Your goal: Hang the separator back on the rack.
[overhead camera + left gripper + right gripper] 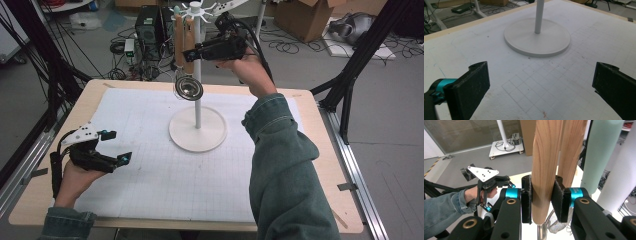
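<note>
1. wooden handle (545, 170) hangs upright at top centre of the right gripper view, clamped low down between two black pads. a second wooden handle (571, 150) hangs just behind it, touching or nearly so; cannot tell which.
2. in the high view both handles sit at upper centre, hanging beside the white stand (197, 75) from its hook crown. a metal strainer bowl (188, 88) shows below them, next to the pole. which handle it belongs to is not clear.
3. right gripper (187, 54) is raised at top centre of the high view, held roughly level, jaws narrowed onto the front handle. pads press both sides; grip looks firm.
4. left gripper (116, 146) sits at lower left of the high view, low over the white gridded mat (165, 185). jaws stand wide apart, nothing between them. left gripper view shows the stand base (537, 37) ahead at upper centre, well apart from the jaws.
5. judged risks:
   - a sideways pull could drag the neighbouring handle along, since the two hang so close.
   - lifting without clearing the hook could tip the stand; the left gripper is not bracing the base.
   - grip is near the handle's lower end, so the utensil may swing or pivot in the pads once free.
   - the strainer bowl may knock the pole on the way out.
</note>
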`<state>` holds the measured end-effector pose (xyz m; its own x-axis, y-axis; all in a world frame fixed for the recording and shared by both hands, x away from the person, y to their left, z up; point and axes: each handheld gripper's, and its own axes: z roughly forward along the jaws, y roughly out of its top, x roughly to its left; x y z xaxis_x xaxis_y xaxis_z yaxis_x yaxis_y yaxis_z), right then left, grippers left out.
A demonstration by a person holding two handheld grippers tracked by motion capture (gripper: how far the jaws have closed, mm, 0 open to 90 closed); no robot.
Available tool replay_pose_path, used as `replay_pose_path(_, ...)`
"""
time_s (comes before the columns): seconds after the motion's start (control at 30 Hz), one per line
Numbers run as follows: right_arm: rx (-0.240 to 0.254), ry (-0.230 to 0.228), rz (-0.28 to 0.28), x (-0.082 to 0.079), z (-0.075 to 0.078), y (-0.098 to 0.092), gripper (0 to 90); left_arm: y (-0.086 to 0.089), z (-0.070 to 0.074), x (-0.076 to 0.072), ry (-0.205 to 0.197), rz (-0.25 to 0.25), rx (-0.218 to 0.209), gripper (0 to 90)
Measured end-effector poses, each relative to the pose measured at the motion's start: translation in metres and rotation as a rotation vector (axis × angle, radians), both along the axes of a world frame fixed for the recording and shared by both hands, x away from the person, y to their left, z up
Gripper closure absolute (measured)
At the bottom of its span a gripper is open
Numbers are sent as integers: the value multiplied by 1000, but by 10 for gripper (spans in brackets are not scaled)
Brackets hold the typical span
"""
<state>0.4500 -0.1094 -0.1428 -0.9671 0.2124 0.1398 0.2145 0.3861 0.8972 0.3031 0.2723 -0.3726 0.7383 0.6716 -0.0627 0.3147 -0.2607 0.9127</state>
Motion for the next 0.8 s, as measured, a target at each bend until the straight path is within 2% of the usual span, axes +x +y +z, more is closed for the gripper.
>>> replay_pose_path(0.1, -3, -2, -8, 1, -2, -1, 720, 0, 0, 0, -6, -5, 10, 17)
replay_pose_path(0.4, 28, 4, -44, 3, -8, -6, 715, 0, 1, 0, 0, -7, 5, 17)
replay_pose_path(0.6, 57, -6, -65, 2, -12, -10, 711, 1, 0, 0, 2, 0, 8, 17)
replay_pose_path(0.8, 61, -18, -88, -2, -14, -15, 683, -1, 0, 0, 3, -4, 11, 17)
